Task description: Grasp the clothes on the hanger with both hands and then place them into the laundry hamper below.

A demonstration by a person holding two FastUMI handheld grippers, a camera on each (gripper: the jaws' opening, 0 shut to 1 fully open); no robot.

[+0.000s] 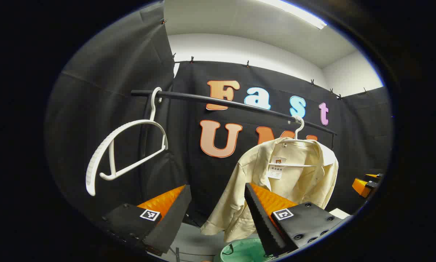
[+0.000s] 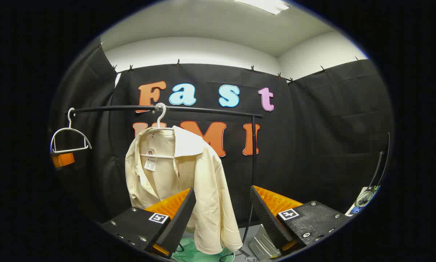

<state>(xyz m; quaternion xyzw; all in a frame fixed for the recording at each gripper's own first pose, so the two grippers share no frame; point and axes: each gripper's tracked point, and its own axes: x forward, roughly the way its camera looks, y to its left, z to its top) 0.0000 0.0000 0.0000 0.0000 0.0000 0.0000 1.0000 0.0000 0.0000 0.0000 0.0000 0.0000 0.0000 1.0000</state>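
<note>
A cream shirt hangs on a white hanger from a black rail. A green laundry hamper sits on the floor beneath it. My left gripper is open, short of the shirt and to its left, with nothing between its fingers. My right gripper is open too, near the shirt's right sleeve and apart from it. In the left gripper view the right gripper shows at the far right edge. In the right gripper view the left gripper shows at the far left.
An empty white hanger hangs at the rail's other end. The rail's upright post stands right of the shirt, with its metal foot on the grey floor. A stand with a round object is at the far right.
</note>
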